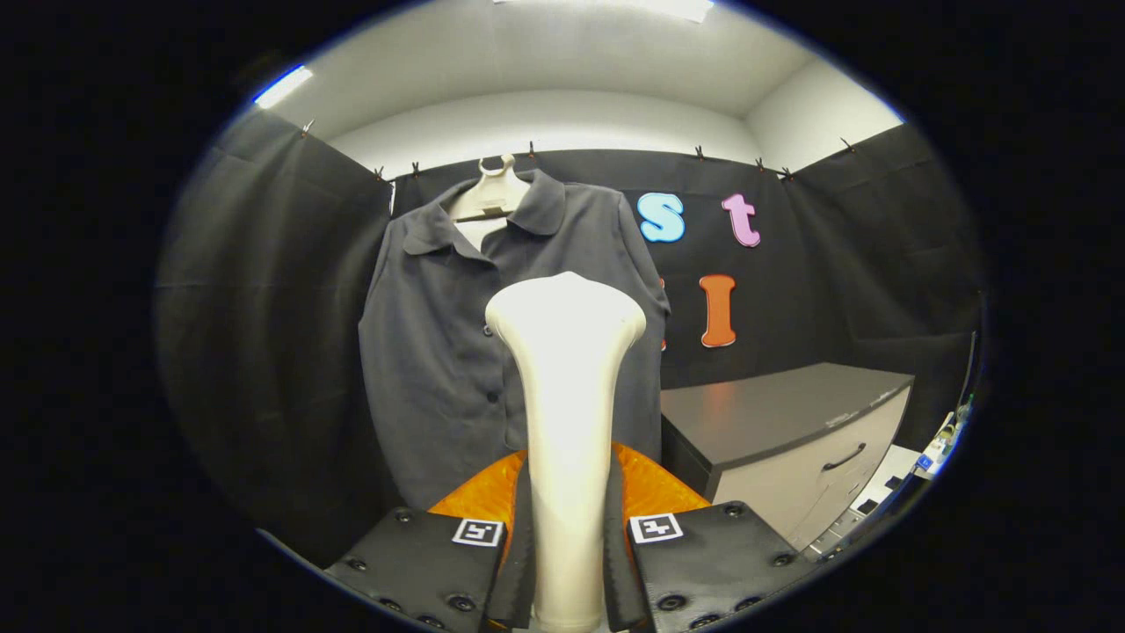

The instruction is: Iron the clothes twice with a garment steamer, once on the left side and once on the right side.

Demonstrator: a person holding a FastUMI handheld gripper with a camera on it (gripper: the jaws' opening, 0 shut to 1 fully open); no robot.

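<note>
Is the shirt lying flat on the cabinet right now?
No, the shirt hangs on a hanger against the booth wall, beyond the steamer held between the fingers.

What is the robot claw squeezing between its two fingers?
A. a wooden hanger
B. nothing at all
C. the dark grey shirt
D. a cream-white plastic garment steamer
D: the gripper has both fingers pressed against the handle of the cream-white plastic garment steamer, whose wide head rises in front of the dark grey button-up shirt hanging on a pale hanger beyond the fingers.
</note>
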